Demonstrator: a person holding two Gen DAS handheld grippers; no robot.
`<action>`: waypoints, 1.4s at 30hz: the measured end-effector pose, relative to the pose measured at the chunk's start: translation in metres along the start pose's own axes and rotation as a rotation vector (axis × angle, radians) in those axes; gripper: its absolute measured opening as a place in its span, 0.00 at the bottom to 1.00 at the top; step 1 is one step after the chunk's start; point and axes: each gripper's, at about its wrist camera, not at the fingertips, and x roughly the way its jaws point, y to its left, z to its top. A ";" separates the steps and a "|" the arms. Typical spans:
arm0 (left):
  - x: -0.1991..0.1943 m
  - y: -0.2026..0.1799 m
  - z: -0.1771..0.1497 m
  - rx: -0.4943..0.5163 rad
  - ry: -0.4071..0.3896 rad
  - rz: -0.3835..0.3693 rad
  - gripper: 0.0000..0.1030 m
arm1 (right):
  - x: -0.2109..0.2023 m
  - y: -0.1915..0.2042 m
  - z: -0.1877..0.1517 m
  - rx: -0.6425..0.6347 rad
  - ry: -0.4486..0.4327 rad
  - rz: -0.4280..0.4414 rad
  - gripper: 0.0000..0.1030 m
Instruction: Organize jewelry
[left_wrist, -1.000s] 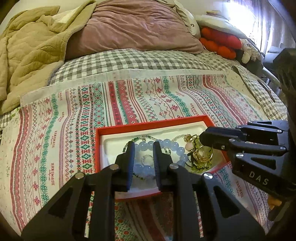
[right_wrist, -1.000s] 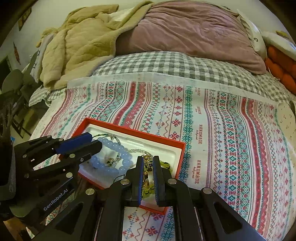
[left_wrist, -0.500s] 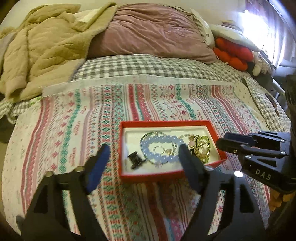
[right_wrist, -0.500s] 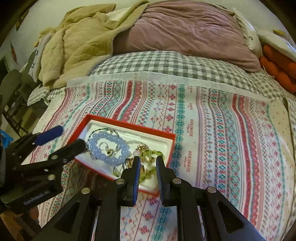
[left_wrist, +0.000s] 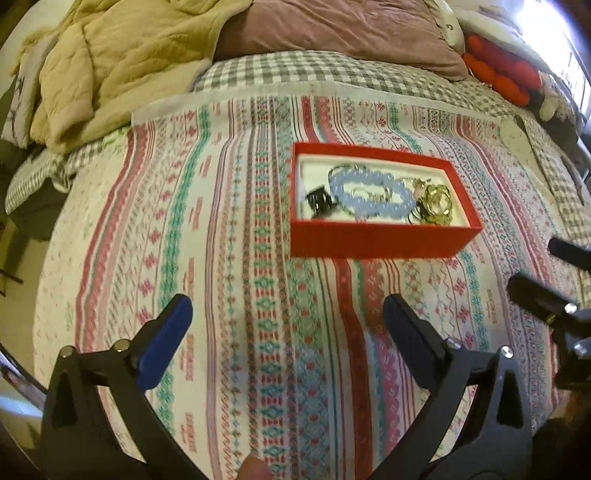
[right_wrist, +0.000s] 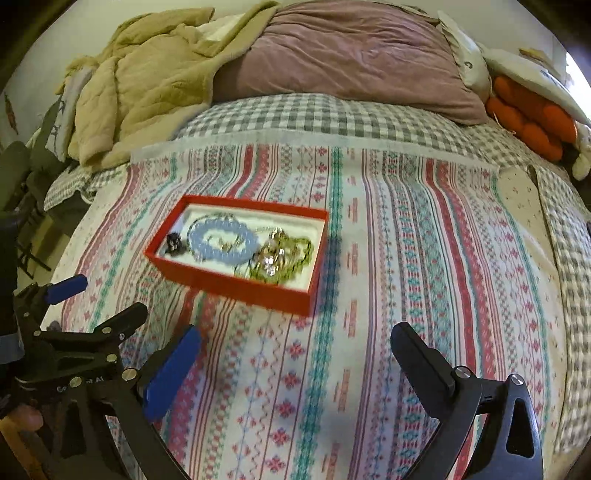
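While both grippers, left gripper (left_wrist: 286, 314) and right gripper (right_wrist: 295, 349), have just spread their fingers apart with nothing between, the rectangular red cardboard box (left_wrist: 376, 240) holds a round blue bead bracelet (left_wrist: 369, 194).

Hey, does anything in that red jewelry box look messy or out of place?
Yes. In the red box the blue bead bracelet lies over thin chains, and the green and gold pieces are heaped together at one end. Nothing has spilled onto the cloth.

bracelet (left_wrist: 371, 194) lies in box (left_wrist: 384, 242) on bedspread (left_wrist: 236, 258).
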 end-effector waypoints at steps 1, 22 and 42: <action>0.000 0.001 -0.003 -0.011 0.005 -0.009 0.99 | 0.001 0.000 -0.002 0.006 0.014 -0.001 1.00; 0.000 0.004 -0.026 -0.052 0.013 0.005 0.99 | 0.016 0.003 -0.021 0.014 0.071 -0.093 1.00; 0.000 0.000 -0.025 -0.039 0.011 0.016 1.00 | 0.020 0.002 -0.022 0.018 0.081 -0.101 1.00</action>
